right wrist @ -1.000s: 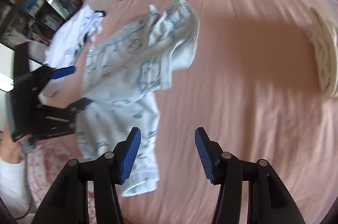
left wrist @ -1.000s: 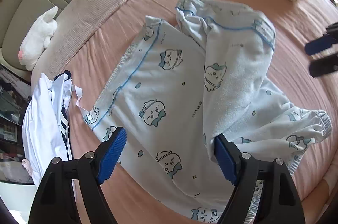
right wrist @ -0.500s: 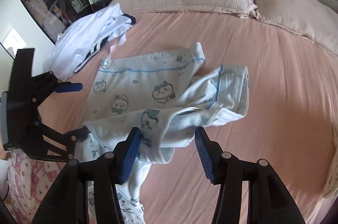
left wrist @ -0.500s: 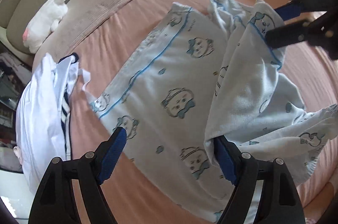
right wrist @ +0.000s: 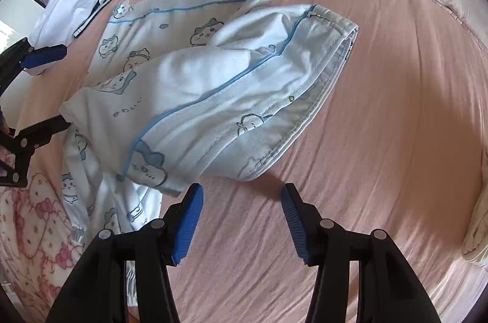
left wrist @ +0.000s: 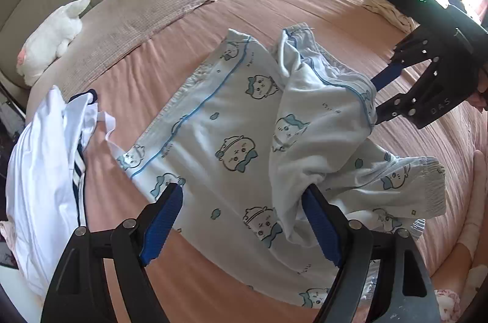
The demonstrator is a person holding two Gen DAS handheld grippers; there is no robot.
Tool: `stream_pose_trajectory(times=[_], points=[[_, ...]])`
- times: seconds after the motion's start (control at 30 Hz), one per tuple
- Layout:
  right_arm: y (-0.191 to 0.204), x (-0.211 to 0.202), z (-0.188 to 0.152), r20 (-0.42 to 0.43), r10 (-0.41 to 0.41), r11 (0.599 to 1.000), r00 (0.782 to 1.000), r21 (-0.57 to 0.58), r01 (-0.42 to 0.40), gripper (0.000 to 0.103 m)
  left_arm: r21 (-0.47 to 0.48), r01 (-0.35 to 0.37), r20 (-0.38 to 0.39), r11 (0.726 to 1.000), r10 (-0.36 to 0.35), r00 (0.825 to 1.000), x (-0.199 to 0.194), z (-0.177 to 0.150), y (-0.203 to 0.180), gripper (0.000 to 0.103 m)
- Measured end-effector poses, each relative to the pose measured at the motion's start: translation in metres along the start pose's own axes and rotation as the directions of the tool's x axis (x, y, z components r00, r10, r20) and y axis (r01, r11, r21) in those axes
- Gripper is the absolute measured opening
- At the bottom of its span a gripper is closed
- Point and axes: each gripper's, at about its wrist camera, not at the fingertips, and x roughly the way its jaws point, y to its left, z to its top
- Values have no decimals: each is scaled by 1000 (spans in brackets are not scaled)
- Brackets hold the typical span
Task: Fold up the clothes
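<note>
Pale blue pajama trousers [left wrist: 231, 140] printed with cartoon faces lie spread on the pink bed [left wrist: 189, 271], one leg folded back over the other. My left gripper [left wrist: 242, 219] is open above their lower part, and its right finger [left wrist: 320, 225] touches the bunched fold. In the right wrist view the waistband end [right wrist: 320, 73] lies just ahead of my open right gripper [right wrist: 242, 201], with only sheet between its fingers. The right gripper [left wrist: 378, 94] also shows in the left wrist view, at the waistband. The left gripper [right wrist: 45, 91] appears at the right wrist view's left edge.
A white garment with navy stripes [left wrist: 45, 155] is heaped at the bed's left side. A white plush toy [left wrist: 52, 39] and pillows [left wrist: 146, 5] sit by the headboard. Cream folded cloth [right wrist: 475, 216] lies at the right. Pink-printed fabric [right wrist: 36, 225] is at the near left.
My right gripper swung in and came down close to the waistband end of the trousers. My left gripper shifted a little over the lower part. Both kept their opening.
</note>
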Motion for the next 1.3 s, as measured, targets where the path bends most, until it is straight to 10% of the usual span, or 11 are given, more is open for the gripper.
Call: stream_pose_trajectory(times=[0.1, 0.23, 0.43, 0.6, 0.77, 0.87, 1.0, 1.1, 1.23, 1.3], points=[[1, -11, 13, 132, 27, 999, 991, 42, -33, 53, 37, -69, -71, 997, 72, 995, 17, -1, -3, 80], [9, -47, 24, 370, 70, 992, 926, 75, -105, 53, -9, -177, -172, 984, 172, 970, 24, -16, 16, 80], [37, -40, 42, 343, 75, 997, 936, 3, -80, 53, -178, -11, 1, 984, 11, 1000, -8, -16, 48, 80], [34, -55, 45, 446, 254, 956, 858, 21, -294, 53, -149, 96, 41, 984, -91, 995, 18, 11, 33, 80], [10, -79, 47, 501, 187, 955, 845, 107, -275, 53, -142, -199, -106, 970, 185, 977, 51, 13, 39, 80], [18, -80, 46, 418, 69, 994, 906, 49, -98, 53, -303, -148, -70, 942, 132, 989, 37, 1, 69, 80], [30, -54, 49, 262, -19, 998, 965, -58, 36, 53, -271, -112, 9, 956, 118, 993, 21, 7, 64, 80], [41, -23, 59, 176, -5, 994, 984, -107, 24, 53, -200, 136, 89, 970, -121, 989, 21, 14, 44, 80], [56, -31, 77, 357, -18, 996, 934, -78, 50, 53, -59, -47, -1, 997, 47, 999, 52, 28, 15, 80], [58, -54, 80, 468, 12, 998, 884, -55, 15, 53, -157, -94, -18, 983, 93, 996, 56, 26, 35, 79]])
